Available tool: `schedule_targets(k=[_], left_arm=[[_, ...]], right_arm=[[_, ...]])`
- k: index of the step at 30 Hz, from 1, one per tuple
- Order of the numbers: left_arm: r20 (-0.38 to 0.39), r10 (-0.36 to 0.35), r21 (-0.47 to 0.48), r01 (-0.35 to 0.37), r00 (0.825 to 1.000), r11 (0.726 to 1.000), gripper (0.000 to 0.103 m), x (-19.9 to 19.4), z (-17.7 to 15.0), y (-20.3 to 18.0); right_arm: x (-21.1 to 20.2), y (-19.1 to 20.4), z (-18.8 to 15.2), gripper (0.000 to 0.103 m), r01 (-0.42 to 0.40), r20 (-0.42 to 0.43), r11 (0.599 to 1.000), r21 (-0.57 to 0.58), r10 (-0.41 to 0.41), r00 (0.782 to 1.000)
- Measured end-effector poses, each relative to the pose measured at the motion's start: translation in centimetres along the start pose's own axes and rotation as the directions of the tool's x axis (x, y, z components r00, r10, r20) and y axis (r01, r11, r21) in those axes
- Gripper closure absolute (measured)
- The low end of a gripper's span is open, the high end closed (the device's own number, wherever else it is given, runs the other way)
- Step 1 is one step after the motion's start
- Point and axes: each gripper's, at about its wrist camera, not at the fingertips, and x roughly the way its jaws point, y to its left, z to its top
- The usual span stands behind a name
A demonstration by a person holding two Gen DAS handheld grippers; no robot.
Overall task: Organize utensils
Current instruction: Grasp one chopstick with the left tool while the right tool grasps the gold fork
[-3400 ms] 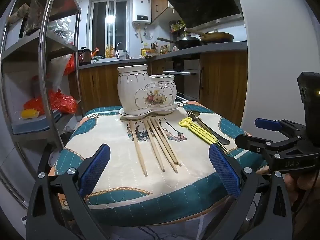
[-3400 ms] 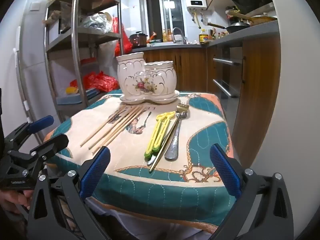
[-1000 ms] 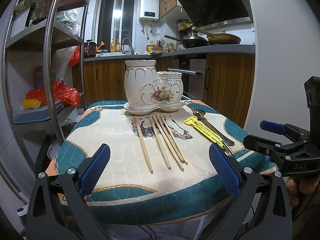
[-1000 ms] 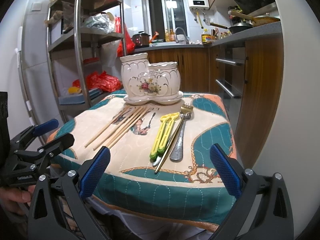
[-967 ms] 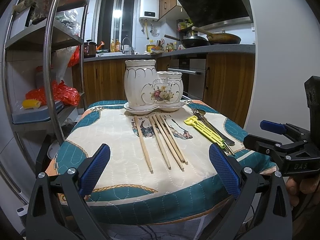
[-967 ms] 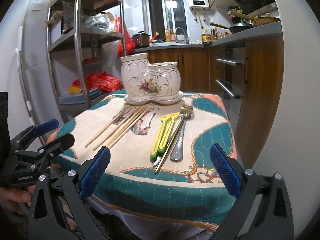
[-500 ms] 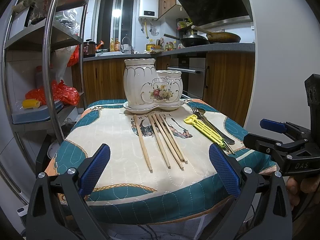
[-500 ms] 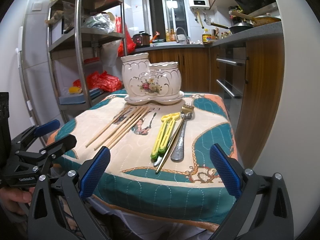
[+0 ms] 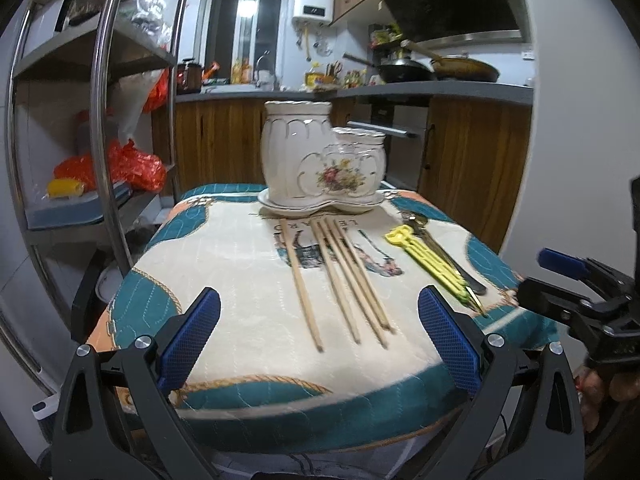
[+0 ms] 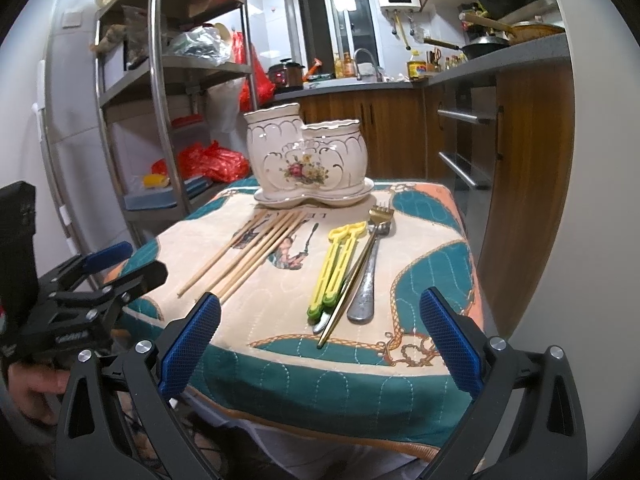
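Observation:
A cream ceramic utensil holder (image 9: 320, 160) (image 10: 306, 156) with a flower motif stands on its saucer at the far side of a small cloth-covered table (image 9: 224, 264) (image 10: 436, 264). Several wooden chopsticks (image 9: 340, 276) (image 10: 256, 252) lie in front of it. To their right lie yellow plastic utensils (image 9: 430, 262) (image 10: 338, 260), a gold fork (image 10: 360, 256) and a silver utensil (image 10: 370, 276). My left gripper (image 9: 318, 336) (image 10: 108, 268) is open at the table's near edge, facing the chopsticks. My right gripper (image 10: 318, 338) (image 9: 554, 276) is open too, near the yellow utensils. Neither holds anything.
A steel shelf rack (image 9: 104, 128) (image 10: 160, 92) with red bags stands left of the table. Wooden cabinets (image 9: 472, 168) and a counter with pans lie behind and to the right. A white wall (image 10: 568, 240) is close on the right.
Both grippers have moved slightly closer to the table, so the holder and utensils look a little larger. Nothing on the table has moved.

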Motion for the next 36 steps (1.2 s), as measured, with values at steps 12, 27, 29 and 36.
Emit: schedule_targets(k=[12,27,29,36], left_arm=[[-0.258,0.05,0.04,-0.042,0.965,0.998,0.052,8.3,3.9,1.7],[-0.425,0.082,0.076,-0.055,0.902,0.996,0.092,13.8,4.6,2.4],[-0.425,0.087,0.081,-0.058,0.901,0.995,0.095,13.6,4.6,2.5],[-0.441,0.054,0.052,-0.034,0.896,0.998,0.096,13.1,4.7,3.7]], right_arm=[[1.5,-1.9,2.0,0.031,0.039,-0.043,0.999,-0.001,-0.039,0.998],[10.5,-6.1,5.6,0.064,0.024,-0.286,0.994,0.106,0.007,0.958],[11.8,-6.6,5.9,0.066,0.03,-0.311,0.99,0.137,0.015,0.95],[14.6,-6.6,6.6,0.086,0.048,-0.359,0.988,0.149,0.009,0.933]])
